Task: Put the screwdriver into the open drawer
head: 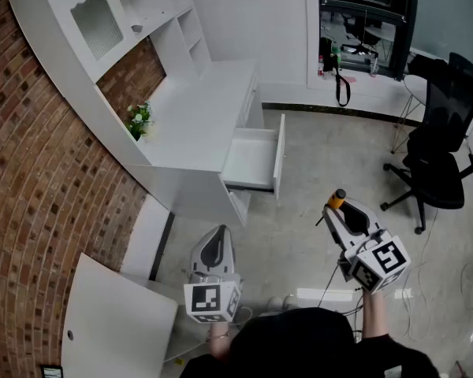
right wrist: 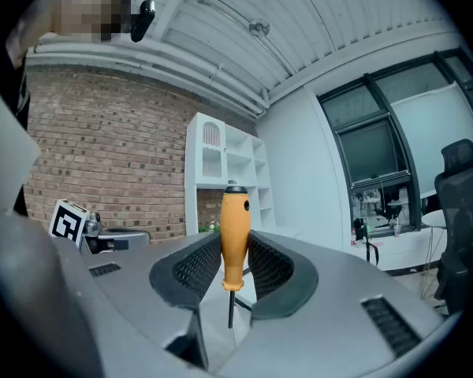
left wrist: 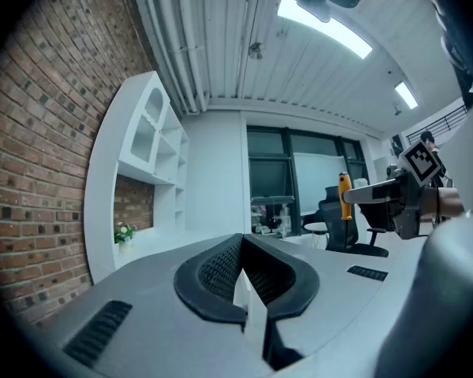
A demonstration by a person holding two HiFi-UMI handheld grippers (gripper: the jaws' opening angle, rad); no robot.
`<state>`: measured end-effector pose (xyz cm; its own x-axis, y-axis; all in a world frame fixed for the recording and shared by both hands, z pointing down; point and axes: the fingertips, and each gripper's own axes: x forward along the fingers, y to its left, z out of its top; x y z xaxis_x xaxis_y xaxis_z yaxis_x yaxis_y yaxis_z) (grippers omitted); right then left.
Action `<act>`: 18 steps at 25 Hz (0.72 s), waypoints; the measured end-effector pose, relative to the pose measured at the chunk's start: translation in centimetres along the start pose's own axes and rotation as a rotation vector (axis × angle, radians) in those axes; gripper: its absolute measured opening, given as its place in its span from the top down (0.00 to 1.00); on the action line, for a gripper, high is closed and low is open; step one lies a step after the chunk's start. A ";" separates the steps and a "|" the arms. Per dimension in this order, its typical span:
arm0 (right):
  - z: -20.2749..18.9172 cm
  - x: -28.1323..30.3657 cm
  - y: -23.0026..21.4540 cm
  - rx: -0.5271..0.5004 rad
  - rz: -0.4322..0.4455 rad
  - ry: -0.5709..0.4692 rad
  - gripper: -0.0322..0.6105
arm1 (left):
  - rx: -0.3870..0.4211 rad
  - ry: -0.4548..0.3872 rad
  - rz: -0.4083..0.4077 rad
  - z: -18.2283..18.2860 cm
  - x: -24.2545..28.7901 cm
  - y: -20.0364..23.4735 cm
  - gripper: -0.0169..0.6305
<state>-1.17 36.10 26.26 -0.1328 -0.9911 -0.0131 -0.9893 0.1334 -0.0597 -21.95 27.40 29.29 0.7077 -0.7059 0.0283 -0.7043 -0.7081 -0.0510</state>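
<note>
An orange-handled screwdriver [head: 337,200] [right wrist: 235,239] stands upright between the pads of my right gripper [head: 336,209] [right wrist: 235,268], which is shut on its handle; the thin shaft points down. This gripper hangs over the floor, in front and to the right of the open white drawer [head: 280,157], whose inside looks bare. My left gripper [head: 218,233] [left wrist: 242,250] is lower left, near the desk's front corner, with its jaws together and nothing between them. In the left gripper view the screwdriver [left wrist: 344,198] shows at the right, held by the other gripper.
The drawer pulls out from a white desk [head: 197,116] with a shelf unit, against a brick wall [head: 31,179]. A small plant [head: 139,120] stands on the desk. A black office chair [head: 441,148] is at the right. A white panel [head: 118,321] lies lower left.
</note>
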 end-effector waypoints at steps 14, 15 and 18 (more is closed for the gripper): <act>0.1 0.7 -1.3 -0.004 0.018 -0.008 0.78 | 0.032 0.017 -0.008 -0.7 1.4 -0.5 0.96; 0.1 0.7 -1.5 -0.001 0.020 -0.010 0.78 | 0.034 0.017 -0.005 -0.7 1.6 -0.6 0.96; 0.1 0.6 -2.3 0.006 0.034 -0.018 0.78 | 0.040 0.019 0.005 -0.6 1.9 -1.2 0.96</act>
<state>1.04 35.16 26.31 -0.1656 -0.9856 -0.0332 -0.9837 0.1675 -0.0647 -19.78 26.94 29.97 0.7030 -0.7097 0.0466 -0.7044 -0.7038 -0.0915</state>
